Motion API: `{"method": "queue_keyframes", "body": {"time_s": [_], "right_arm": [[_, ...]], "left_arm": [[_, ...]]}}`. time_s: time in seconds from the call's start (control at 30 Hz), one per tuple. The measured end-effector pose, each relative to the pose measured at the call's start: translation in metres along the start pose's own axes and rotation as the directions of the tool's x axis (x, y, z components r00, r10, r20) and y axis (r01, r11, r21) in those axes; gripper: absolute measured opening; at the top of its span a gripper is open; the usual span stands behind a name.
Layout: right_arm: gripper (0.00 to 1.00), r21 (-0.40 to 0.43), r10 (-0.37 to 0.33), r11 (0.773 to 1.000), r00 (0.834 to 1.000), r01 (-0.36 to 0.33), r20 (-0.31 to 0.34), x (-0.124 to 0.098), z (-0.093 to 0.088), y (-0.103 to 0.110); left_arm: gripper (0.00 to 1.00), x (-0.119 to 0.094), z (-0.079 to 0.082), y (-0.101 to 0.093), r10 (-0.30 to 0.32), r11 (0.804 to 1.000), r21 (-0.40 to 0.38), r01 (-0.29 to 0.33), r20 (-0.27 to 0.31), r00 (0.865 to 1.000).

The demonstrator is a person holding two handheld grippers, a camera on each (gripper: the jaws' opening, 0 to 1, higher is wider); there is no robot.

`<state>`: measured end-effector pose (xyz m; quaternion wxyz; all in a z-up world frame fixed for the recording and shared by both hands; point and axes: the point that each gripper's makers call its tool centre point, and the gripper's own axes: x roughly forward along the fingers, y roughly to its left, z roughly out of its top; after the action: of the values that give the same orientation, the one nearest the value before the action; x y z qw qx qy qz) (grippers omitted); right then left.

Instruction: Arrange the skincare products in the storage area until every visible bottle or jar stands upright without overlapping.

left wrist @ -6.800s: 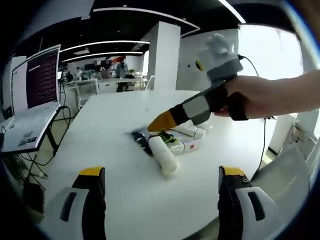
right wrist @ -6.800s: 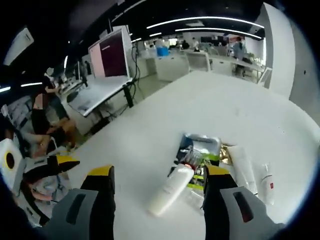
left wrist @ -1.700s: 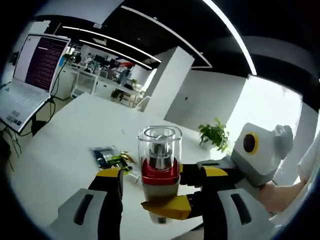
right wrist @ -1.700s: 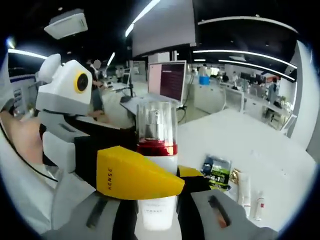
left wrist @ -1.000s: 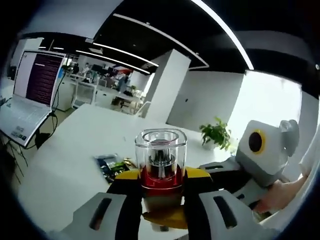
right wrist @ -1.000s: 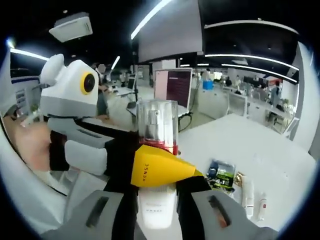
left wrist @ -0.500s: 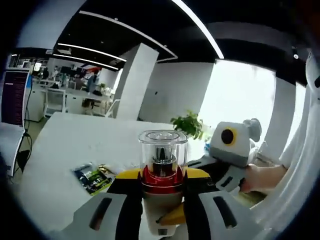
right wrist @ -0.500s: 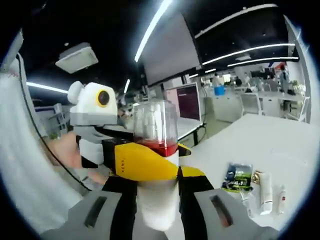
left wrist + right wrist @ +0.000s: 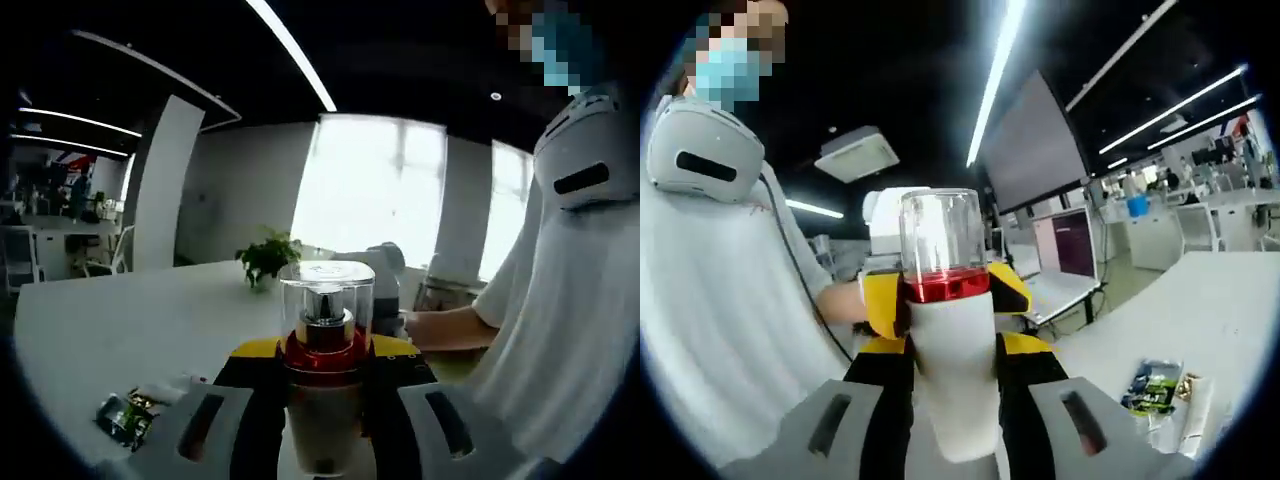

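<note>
Clearly both tools clamp one pump bottle (image 9: 325, 345): the left gripper (image 9: 322, 365) pinches its red collar, the right gripper (image 9: 952, 375) its white body, held upright above the white table (image 9: 120, 310). Its clear cap covers a silver pump. A green sachet (image 9: 125, 415) lies at 8 o'clock; tubes (image 9: 1190, 400) lie at 4 o'clock beside open tabletop.

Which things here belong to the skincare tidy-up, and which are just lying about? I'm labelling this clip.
Job:
- pump bottle, clamped by both grippers: left gripper, right gripper
- sachet and white tube lying on the table

Lying about:
- laptop
- potted plant
- chair
</note>
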<state>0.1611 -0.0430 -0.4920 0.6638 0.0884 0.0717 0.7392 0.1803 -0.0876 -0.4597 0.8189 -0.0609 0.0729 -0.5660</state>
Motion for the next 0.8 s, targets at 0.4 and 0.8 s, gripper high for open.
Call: {"method": "queue_keyframes", "body": {"time_s": [0.4,0.8], "right_arm": [[0.27,-0.202,-0.038,0.979,0.991,0.012,-0.127,-0.015,-0.006,0.002],[0.27,-0.213,-0.077,0.977,0.974,0.03,-0.212,-0.02,-0.044,-0.014]], "left_arm": [[0.25,0.022,-0.009,-0.012,-0.103,0.988,0.109,0.113,-0.088,0.991],[0.25,0.028,-0.049,-0.003,-0.091,0.986,0.115,0.118,-0.213,0.973]]}}
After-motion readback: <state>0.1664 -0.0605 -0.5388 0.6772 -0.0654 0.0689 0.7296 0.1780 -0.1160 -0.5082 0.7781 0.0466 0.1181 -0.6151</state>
